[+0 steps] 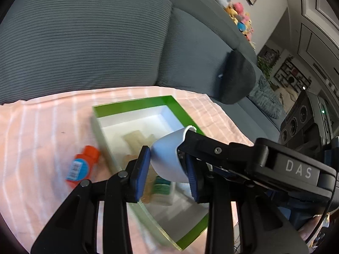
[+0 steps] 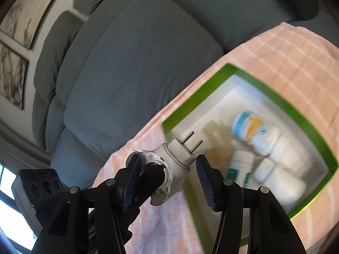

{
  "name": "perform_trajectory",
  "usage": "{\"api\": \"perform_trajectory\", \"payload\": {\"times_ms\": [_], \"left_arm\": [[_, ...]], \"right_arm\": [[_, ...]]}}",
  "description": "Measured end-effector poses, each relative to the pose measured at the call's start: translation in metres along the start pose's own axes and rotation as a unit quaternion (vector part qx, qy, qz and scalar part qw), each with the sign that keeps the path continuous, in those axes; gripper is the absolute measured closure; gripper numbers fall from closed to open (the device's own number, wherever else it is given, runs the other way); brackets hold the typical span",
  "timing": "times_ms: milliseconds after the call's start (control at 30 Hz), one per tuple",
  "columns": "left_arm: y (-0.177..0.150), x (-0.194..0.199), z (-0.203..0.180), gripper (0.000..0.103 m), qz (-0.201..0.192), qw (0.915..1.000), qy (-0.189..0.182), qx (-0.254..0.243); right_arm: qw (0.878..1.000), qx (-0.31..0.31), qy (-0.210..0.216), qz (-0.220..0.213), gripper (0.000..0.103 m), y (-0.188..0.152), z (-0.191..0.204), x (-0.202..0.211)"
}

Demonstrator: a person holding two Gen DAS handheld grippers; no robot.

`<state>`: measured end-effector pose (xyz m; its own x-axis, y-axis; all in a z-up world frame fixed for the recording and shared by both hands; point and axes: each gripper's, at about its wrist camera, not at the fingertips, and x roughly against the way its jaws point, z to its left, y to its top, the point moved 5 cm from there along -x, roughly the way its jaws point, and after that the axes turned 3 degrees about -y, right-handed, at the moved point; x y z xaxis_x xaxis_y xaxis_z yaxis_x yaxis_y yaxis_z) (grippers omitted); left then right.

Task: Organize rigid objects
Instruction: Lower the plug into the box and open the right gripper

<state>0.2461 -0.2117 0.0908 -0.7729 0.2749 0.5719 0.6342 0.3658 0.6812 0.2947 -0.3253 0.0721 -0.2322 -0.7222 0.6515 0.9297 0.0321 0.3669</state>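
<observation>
A white plug-in device [image 1: 169,148] with two metal prongs [image 2: 193,141] hangs above a green box [image 1: 169,102] with a white inside. My left gripper [image 1: 167,164] is shut on the device's round body, a blue pad on each side. My right gripper [image 2: 168,158] straddles the same device. Its left pad touches the ring-shaped rim, and a narrow gap shows between its right pad and the neck. In the left wrist view one of the right gripper's fingers [image 1: 197,141] lies along the rim. A small orange bottle [image 1: 83,165] with a blue label lies on the cloth left of the box.
The box [image 2: 233,68] rests on a pink striped cloth [image 1: 42,127] and holds white bottles [image 2: 252,127] and pale yellowish items. Grey sofa cushions [image 1: 84,42] rise right behind the cloth. Soft toys [image 1: 235,10] sit on the sofa back.
</observation>
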Motion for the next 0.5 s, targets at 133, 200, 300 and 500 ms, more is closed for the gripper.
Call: {"api": "perform_trajectory", "payload": {"times_ms": [133,200,300,500], "left_arm": [[-0.001,-0.017,-0.011,0.073,0.015,0.9998,-0.008,-0.008],[-0.002,-0.025,-0.015,0.073,0.022,0.9996,-0.013,-0.009],[-0.003,-0.034,-0.018,0.073,0.028,0.9994,-0.018,-0.006],[-0.006,-0.047,-0.014,0.073,0.045,0.9988,-0.02,0.003]], "right_arm": [[1.0,-0.02,-0.008,-0.006,0.046,0.008,-0.018,0.006],[0.999,-0.029,-0.012,-0.006,0.046,0.012,-0.026,0.006],[0.999,-0.041,-0.02,-0.007,0.046,0.015,-0.039,0.008],[0.998,-0.05,-0.024,0.004,0.046,0.019,-0.056,0.0]]}}
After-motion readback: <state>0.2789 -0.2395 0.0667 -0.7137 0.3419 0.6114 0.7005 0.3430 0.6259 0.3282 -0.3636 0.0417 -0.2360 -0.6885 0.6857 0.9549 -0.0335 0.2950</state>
